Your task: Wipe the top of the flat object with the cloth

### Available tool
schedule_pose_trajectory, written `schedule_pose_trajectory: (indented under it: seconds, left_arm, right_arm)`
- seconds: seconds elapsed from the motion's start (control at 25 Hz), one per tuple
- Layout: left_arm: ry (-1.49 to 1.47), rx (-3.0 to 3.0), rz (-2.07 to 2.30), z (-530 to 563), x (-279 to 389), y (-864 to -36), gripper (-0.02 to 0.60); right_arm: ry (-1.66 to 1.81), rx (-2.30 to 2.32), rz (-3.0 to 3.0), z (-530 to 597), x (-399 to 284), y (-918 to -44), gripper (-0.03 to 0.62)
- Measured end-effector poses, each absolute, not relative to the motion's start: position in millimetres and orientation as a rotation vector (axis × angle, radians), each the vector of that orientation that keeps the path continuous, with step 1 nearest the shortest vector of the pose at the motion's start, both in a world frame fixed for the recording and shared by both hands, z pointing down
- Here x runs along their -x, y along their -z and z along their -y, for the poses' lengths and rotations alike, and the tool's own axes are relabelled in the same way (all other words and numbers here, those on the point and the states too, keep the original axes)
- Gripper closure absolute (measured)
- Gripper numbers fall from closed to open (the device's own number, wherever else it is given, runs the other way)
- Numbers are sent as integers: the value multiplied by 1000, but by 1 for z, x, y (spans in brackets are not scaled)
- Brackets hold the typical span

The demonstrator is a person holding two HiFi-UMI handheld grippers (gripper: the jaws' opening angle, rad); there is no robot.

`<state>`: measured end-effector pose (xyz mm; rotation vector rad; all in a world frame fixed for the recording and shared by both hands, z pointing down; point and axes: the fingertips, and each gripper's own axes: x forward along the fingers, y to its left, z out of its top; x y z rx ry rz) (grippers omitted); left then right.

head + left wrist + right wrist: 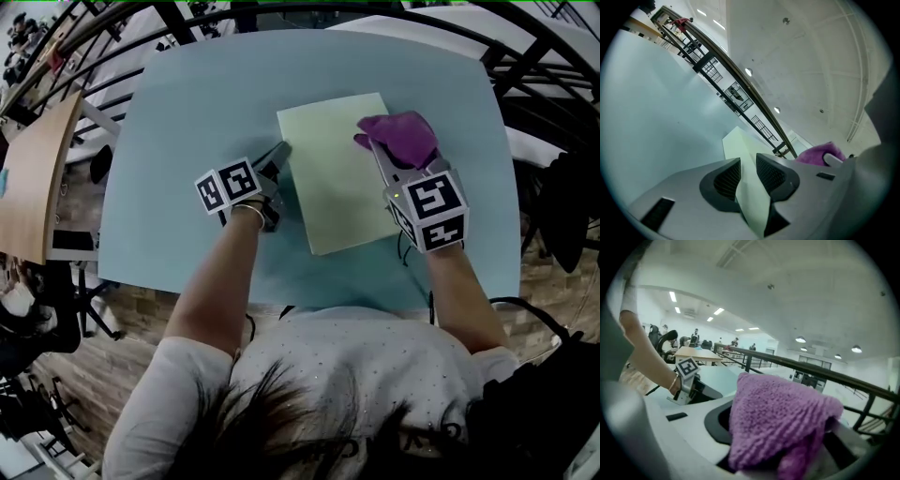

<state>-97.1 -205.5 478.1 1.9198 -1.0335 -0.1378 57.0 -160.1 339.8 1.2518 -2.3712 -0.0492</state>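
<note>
Purple knitted cloth (pixel 401 136) held over a pale green sheet (pixel 342 173) on a light blue desk (pixel 187 112).
In the head view the sheet lies flat at the centre of the frame, slightly turned, and the cloth sits above its upper right corner; whether cloth and sheet touch I cannot tell. My right tool (pixel 382 155), right of centre, is clamped on the cloth, which in the right gripper view bunches between the jaws and drapes over them. My left tool (pixel 279 155), left of centre, pinches the sheet's left edge near its upper left corner: the left gripper view shows the thin pale edge running between the two ribbed jaws, both pressing on it. The two tools stand well apart, at opposite sides of the sheet.
</note>
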Motion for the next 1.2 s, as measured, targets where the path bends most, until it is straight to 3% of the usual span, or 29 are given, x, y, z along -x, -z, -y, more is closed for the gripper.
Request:
schedule_pose_trajectory:
  seconds: [0.2,0.44,1.2]
  left_arm:
    - [141,-1914,1032,205,98,-479,477]
    - [140,-1911,1029,206,98,-478,477]
    - [129,-1910,1059,203,98,-481,480]
  right_arm:
    - [123,-883,2427,121,33,-368,562]
    - [55,-488,2310,70,76,-449,562]
    - [-43,-958,2075,115,-68,-464,562]
